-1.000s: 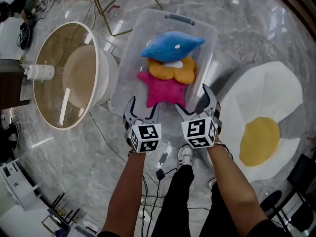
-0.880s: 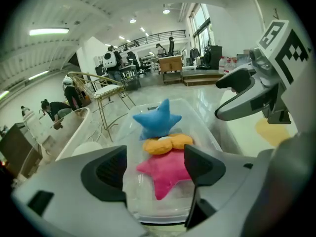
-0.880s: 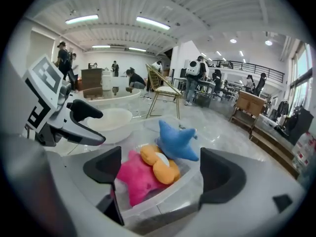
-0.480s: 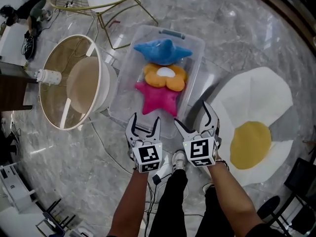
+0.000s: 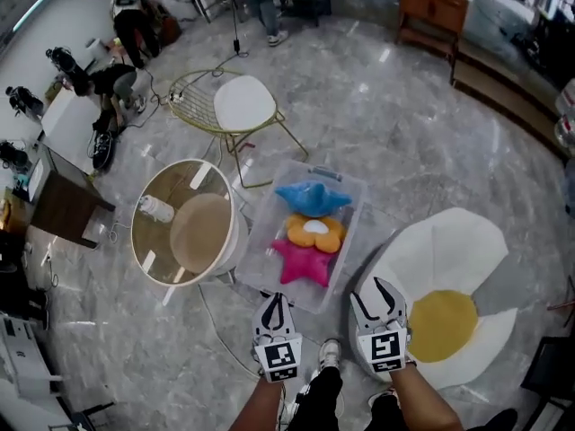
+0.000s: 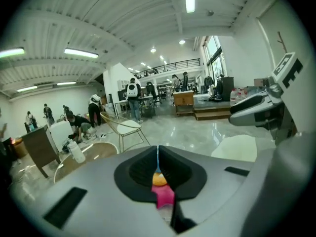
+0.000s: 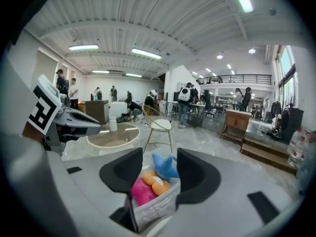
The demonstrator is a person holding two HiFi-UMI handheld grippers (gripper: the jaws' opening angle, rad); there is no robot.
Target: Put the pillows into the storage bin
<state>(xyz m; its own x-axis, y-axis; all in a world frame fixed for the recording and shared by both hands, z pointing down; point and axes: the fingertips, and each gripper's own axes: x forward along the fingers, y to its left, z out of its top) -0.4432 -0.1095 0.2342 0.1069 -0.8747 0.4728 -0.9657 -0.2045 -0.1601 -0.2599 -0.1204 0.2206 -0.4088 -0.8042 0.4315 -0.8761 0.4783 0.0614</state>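
Quick status from my end: all 3 pillows are in the clear storage bin (image 5: 352,227) on the marble floor (image 5: 422,142). They sit in a row: blue pillow (image 5: 312,197) at the far end, orange flower pillow (image 5: 314,232) in the middle overlapping it a bit, pink star pillow (image 5: 301,263) nearest me. My L claw (image 5: 275,300) is pinched together, w/ just a hairline slit showing in its own cam. Its jaws have just been closing and there's nothing clamped in it; thru the slit I only get slivers of pink and orange from the bin further off. My R claw (image 5: 378,298) has been closing too, but its jaws are apart rn w/ nothing btwn the pads. The bin w/ the pillows just shows thru the gap, well beyond the tips. Both claws are up in the air on my side of the bin, side by side, touching neither it nor each other. Other stuff: a big fried-egg cushion (image 5: 449,259) on the floor just beside the bin's right side. A round white table (image 5: 229,241) is right up against its left side, w/ a bottle (image 5: 155,208) lying on top. A wire chair (image 5: 241,103) w/ a white seat stands past the far end, and there are ppl (image 5: 135,25) further back in the room.
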